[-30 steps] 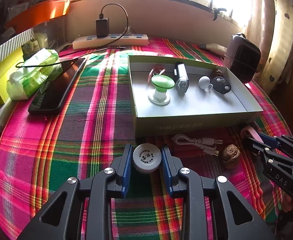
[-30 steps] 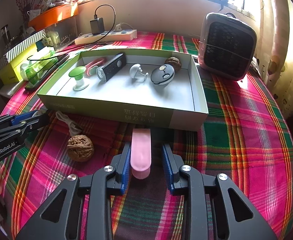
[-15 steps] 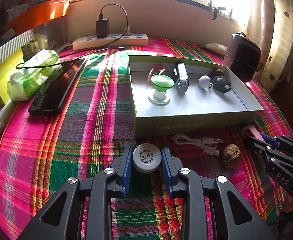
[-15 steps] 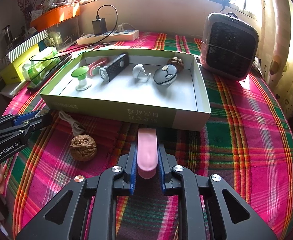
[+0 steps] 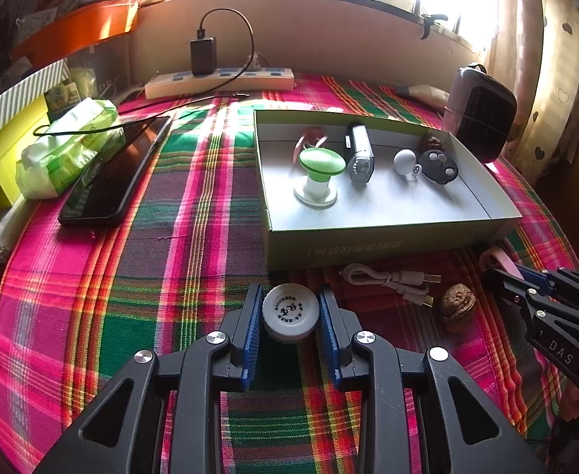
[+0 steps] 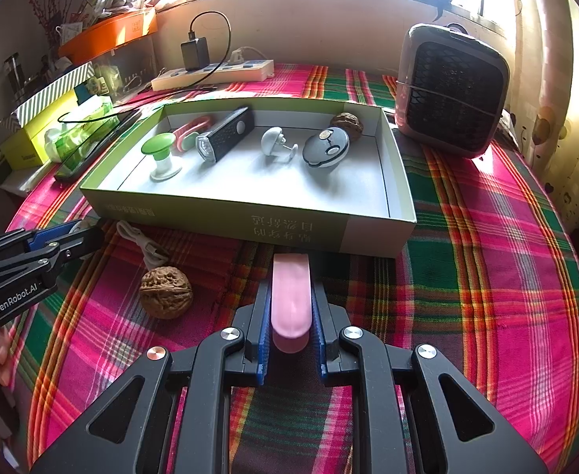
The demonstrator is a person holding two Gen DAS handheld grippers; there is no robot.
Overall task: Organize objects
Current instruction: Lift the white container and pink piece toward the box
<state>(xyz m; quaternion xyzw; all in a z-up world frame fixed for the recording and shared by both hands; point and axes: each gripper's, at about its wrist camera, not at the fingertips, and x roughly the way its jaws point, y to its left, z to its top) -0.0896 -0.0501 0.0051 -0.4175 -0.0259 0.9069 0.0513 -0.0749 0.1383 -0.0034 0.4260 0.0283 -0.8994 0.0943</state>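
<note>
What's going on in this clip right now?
A person is tidying small items into a shallow green box on a plaid tablecloth, one gripper in each hand. The left gripper is clamped on a white round cap. The right gripper has just closed on a pink oblong piece. Both items are low, just short of the box. A walnut and a white cable lie outside it.

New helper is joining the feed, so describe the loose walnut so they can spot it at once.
Find the shallow green box on the plaid cloth. On the cloth in front of its near wall, beside the coiled white USB cable, lies the walnut: brown, wrinkled and round. A second walnut sits inside the box; this one lies outside it, ungripped.
</note>
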